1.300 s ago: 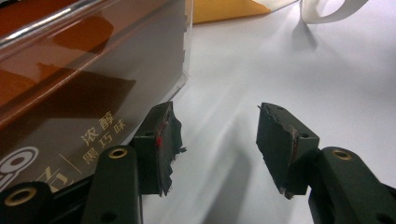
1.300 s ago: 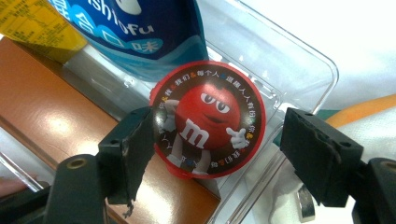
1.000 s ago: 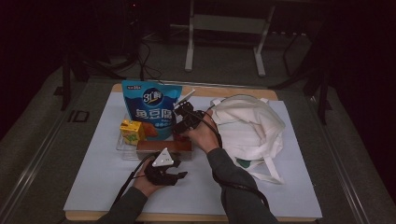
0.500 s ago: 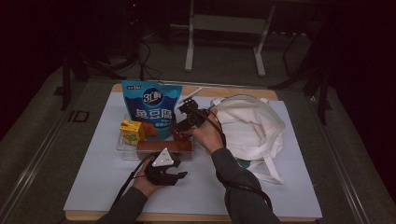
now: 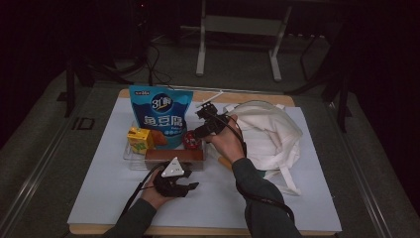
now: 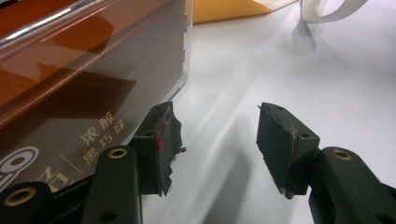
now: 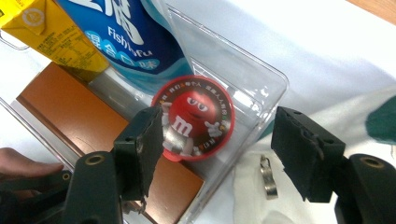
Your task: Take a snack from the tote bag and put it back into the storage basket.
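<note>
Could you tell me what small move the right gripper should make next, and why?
Probably lower the right gripper straight down around the red candy tub. Its jaws, though just closing a little, stand open above the tub with nothing held, and the tub sits free in the clear tray.

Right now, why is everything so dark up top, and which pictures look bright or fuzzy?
High view: dim room, the white table cover is the lightest part. Left gripper view: bright cover with soft shadows, brown box blurry through the shiny clear tray. Right gripper view: sharp red candy tub, glare on the tray's rim.
</note>
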Demonstrator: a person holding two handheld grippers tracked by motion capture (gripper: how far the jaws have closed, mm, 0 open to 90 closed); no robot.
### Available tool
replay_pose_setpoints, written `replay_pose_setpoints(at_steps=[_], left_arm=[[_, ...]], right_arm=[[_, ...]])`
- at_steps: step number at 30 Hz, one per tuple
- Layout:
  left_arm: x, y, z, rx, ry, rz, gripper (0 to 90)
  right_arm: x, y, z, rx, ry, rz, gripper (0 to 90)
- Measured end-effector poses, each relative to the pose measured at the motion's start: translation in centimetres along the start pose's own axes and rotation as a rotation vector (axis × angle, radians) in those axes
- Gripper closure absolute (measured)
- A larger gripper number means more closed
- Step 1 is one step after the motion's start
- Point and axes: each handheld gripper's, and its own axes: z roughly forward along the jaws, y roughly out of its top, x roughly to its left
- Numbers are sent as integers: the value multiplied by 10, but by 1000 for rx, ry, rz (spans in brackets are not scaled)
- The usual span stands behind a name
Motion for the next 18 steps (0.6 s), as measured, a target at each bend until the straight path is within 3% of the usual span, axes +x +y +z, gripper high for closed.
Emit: replay_pose_setpoints(at_steps=[7, 18], left_arm=[[0, 0, 0, -1, 1, 0, 467], [0, 0, 0, -1, 0, -1, 467]], right_arm=[[-6, -10, -7, -34, 16, -13, 436], [-14, -29, -16, -66, 40, -33, 448]])
